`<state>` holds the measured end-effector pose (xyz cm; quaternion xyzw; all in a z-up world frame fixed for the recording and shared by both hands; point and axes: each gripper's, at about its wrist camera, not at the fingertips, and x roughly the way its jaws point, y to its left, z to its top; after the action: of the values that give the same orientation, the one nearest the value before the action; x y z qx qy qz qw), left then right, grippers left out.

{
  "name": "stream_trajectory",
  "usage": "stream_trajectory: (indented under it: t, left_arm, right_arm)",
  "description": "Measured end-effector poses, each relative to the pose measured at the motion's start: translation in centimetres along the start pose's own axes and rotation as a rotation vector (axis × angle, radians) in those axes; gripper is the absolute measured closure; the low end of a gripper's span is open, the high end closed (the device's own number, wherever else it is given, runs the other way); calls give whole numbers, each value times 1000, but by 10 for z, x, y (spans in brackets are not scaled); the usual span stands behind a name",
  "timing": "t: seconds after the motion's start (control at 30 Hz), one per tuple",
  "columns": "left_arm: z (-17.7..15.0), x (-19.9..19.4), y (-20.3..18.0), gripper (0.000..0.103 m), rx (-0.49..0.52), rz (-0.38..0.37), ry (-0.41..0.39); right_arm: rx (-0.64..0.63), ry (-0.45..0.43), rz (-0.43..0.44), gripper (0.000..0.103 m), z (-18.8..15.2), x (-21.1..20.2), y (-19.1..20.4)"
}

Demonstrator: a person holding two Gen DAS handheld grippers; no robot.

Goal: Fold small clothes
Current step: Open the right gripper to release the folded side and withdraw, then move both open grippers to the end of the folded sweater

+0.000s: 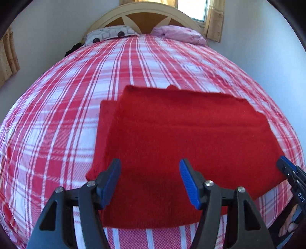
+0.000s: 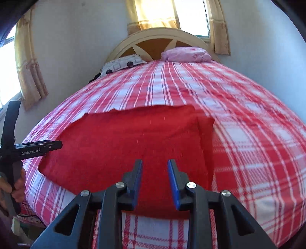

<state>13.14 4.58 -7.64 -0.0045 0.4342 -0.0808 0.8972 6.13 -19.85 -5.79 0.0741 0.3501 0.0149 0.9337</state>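
A folded red garment (image 1: 181,124) lies flat on the red-and-white plaid bed (image 1: 57,124), near its front edge. An under layer sticks out along the garment's left side. My left gripper (image 1: 150,161) hovers over the garment's near edge, jaws wide apart with nothing between them. The right wrist view shows the same garment (image 2: 124,138), with my right gripper (image 2: 155,161) above its near edge, jaws a narrow gap apart and empty. The right gripper's tip (image 1: 286,165) shows at the garment's right corner. The left gripper (image 2: 38,147) is at the left, held by a hand (image 2: 17,187).
A patterned pillow (image 1: 109,34) and a pink pillow (image 1: 179,34) lie against the curved headboard (image 1: 145,13) at the far end. Curtained windows (image 2: 172,15) and white walls enclose the bed. The plaid sheet (image 2: 258,143) stretches beyond and to the right of the garment.
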Motion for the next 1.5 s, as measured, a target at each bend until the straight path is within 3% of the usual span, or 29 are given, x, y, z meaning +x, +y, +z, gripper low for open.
stream_trajectory:
  t: [0.1,0.23,0.5,0.63,0.77,0.9,1.03,1.5]
  left_arm:
    - [-12,7,0,37,3,34,5]
    - [-21,2,-8,37,44,86,-22]
    - [-42,-12,-3,33,28,86,-10]
    - [-41,-18,-2,26,5,85,-17]
    - [-38,-23,-5,18,9,133,-50]
    - [-40,-18,1,17,16,201,-34]
    - [-43,-11,12,17,-18,182,2]
    - [-47,-7,13,16,-39,152,14]
  right_arm:
    - [44,65,-17,74,-18,10,-8]
    - [69,37,-14,74,-30,4,-11]
    - [47,73,-17,74,-35,-13,-6]
    - [47,-24,28,74,-23,-39,5]
    - [33,-73,71,55,-6,-41,25]
    - [-1,-9,57,55,-12,-12,43]
    - [26,76,33,55,-32,12,36]
    - [31,70,41,55,-36,5,29]
